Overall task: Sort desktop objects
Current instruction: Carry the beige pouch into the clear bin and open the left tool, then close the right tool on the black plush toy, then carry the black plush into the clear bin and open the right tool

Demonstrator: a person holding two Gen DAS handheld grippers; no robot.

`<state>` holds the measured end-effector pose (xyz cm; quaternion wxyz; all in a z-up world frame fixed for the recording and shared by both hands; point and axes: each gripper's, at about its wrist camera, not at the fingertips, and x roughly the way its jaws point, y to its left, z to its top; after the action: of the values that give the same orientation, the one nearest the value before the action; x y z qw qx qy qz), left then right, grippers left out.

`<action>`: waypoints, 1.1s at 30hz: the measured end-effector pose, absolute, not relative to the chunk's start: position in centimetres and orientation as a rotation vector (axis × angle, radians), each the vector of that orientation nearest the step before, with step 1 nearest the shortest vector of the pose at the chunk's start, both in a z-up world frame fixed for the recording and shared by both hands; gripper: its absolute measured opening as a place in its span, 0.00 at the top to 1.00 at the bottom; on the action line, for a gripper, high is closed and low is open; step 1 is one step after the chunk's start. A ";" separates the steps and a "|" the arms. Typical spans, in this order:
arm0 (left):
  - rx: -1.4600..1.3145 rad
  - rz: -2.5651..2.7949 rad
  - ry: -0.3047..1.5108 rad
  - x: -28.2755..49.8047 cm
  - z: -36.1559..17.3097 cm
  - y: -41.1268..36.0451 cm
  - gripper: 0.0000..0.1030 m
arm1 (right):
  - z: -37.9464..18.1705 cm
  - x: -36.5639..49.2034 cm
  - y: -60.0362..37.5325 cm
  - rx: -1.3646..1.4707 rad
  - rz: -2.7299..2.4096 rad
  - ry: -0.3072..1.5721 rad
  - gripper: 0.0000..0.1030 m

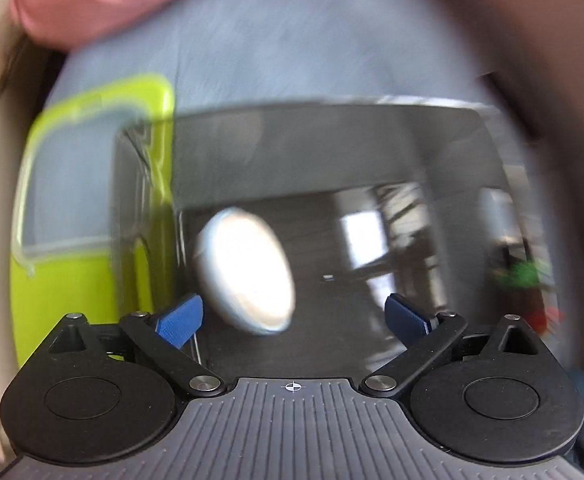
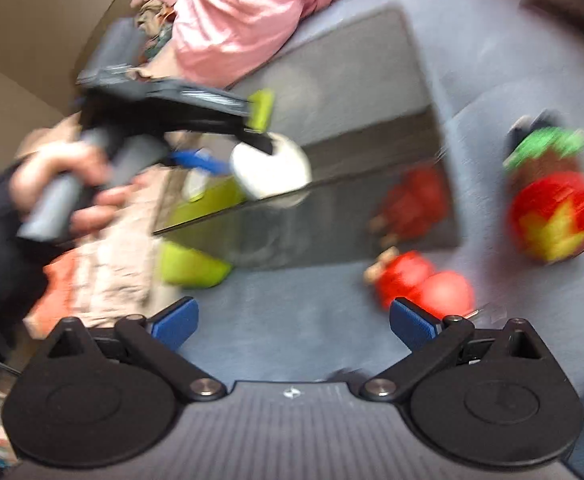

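A white oval object [image 1: 246,270] sits between the open blue fingers of my left gripper [image 1: 293,320], over a dark glossy case [image 1: 331,152] with reflective walls; the frame is blurred and I cannot tell if it touches anything. In the right wrist view the same white object [image 2: 270,168] is at the left gripper's tip above the dark case [image 2: 351,92]. My right gripper [image 2: 293,326] is open and empty above the blue cloth, near a red toy [image 2: 423,286].
A lime-green container [image 1: 92,184] stands left of the dark case. A red ball with a yellow star and a green-topped toy [image 2: 551,208] lies at right. Pink fabric [image 2: 244,12] and crumpled cloth [image 2: 104,240] lie at the left and back.
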<state>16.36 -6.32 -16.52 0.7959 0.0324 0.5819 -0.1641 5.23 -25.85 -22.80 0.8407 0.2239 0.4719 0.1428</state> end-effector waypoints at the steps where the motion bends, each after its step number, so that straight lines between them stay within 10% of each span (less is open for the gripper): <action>1: 0.066 -0.388 1.211 14.8 -15.3 -5.7 0.01 | -22.2 4.8 -25.4 0.378 0.255 0.961 0.01; 6: 0.020 -0.436 1.141 8.1 -12.7 -1.6 0.00 | -20.5 2.2 -19.6 -0.290 0.129 0.675 0.00; 10: -0.071 -0.393 1.246 5.7 -14.9 2.1 0.00 | -21.5 3.8 -15.5 -0.481 0.104 0.912 0.00; 19: -0.337 -0.322 1.356 4.5 -20.9 9.2 0.00 | -29.0 7.7 -17.0 0.134 0.006 1.548 0.24; 28: -0.323 -0.360 1.343 4.7 -21.8 9.8 0.00 | -31.3 9.1 -19.0 0.473 -0.029 1.700 0.39; 33: -0.362 -0.466 1.342 5.1 -21.9 9.5 0.00 | -21.9 9.3 -17.9 0.363 0.174 1.609 0.42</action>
<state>5.11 9.54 -21.93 0.7431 -0.1651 0.6126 -0.2126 9.28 -17.93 -21.87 0.6753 0.1612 0.7156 0.0773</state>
